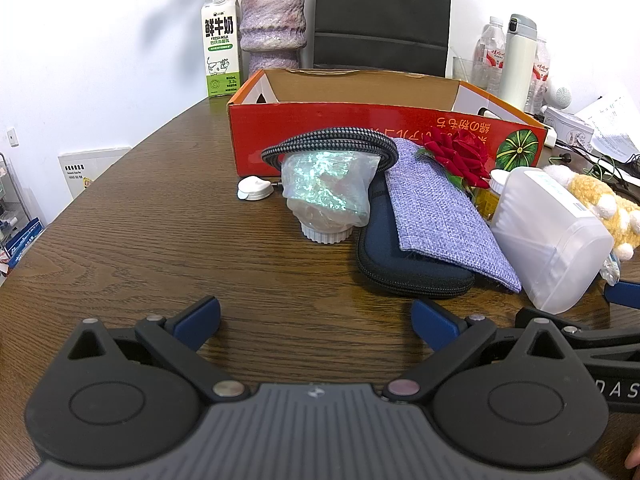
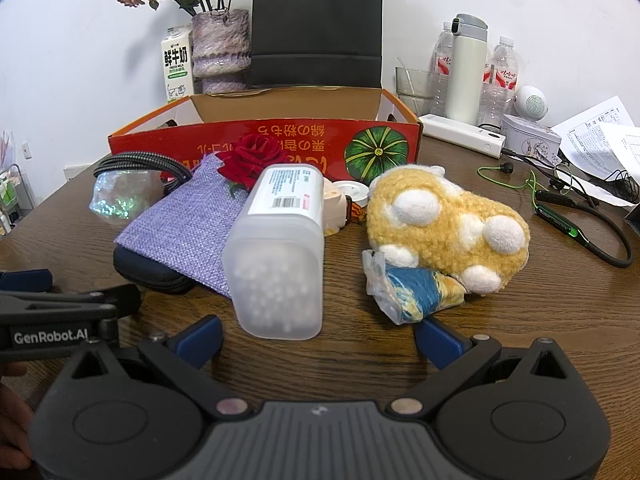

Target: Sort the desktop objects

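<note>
An open red cardboard box (image 1: pixel 360 136) (image 2: pixel 264 136) stands behind a pile of objects on the wooden table. The pile holds a shiny wrapped jar (image 1: pixel 326 196), a braided cable (image 1: pixel 332 140), a purple cloth pouch (image 1: pixel 440 212) (image 2: pixel 184 224) on a dark zip case (image 1: pixel 384 264), a red rose (image 1: pixel 460 152) (image 2: pixel 256 156), a translucent plastic bottle (image 1: pixel 548 236) (image 2: pixel 280 252), a yellow plush toy (image 2: pixel 444 224) and a small bagged item (image 2: pixel 412 292). My left gripper (image 1: pixel 316 320) is open and empty, short of the pile. My right gripper (image 2: pixel 318 334) is open, just short of the bottle's base.
A milk carton (image 1: pixel 221 44), a vase (image 1: pixel 273 24) and a black bag (image 2: pixel 316 24) stand behind the box. Water bottles (image 2: pixel 502 76), a white flask (image 2: pixel 466 68), a tin (image 2: pixel 530 140), papers (image 2: pixel 600 136) and earphone cables (image 2: pixel 560 200) lie at the right. A small white item (image 1: pixel 254 189) lies left of the jar.
</note>
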Motion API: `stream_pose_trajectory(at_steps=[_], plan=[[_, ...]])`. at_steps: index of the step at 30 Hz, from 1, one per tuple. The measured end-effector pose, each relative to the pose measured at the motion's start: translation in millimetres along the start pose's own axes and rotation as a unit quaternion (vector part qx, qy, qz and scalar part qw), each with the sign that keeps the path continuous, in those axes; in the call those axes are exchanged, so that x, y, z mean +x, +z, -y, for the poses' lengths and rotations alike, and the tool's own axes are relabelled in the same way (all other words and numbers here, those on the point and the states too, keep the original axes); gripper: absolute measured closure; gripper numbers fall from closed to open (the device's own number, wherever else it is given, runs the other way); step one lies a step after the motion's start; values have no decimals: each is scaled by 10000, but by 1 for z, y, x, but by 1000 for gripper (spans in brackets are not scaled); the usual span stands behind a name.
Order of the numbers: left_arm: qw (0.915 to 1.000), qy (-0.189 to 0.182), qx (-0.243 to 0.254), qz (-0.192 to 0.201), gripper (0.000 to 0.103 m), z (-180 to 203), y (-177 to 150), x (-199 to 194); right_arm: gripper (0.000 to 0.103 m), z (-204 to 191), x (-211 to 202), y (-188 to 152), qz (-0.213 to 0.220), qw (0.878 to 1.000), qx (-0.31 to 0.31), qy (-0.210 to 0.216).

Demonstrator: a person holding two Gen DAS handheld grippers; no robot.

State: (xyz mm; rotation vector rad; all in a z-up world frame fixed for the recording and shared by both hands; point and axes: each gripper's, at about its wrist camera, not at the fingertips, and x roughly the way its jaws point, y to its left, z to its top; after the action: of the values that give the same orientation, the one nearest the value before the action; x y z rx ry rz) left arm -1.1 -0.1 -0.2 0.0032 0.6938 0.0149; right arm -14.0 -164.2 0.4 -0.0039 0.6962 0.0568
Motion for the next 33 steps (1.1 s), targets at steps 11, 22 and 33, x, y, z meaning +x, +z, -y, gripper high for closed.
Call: stream_pose_trajectory(at_steps=[11,22,33], plan=[[10000,1,-1,0,0,0,0,0,0,-1,0,0,6,10000,2,-6],[10000,2,-2,-1,0,0,0,0,0,-1,0,-1,9,10000,-5,-4],[9958,-323,-253,817,0,-14,-6,-29,12,5,-39,-9,310,9975,-505,393]])
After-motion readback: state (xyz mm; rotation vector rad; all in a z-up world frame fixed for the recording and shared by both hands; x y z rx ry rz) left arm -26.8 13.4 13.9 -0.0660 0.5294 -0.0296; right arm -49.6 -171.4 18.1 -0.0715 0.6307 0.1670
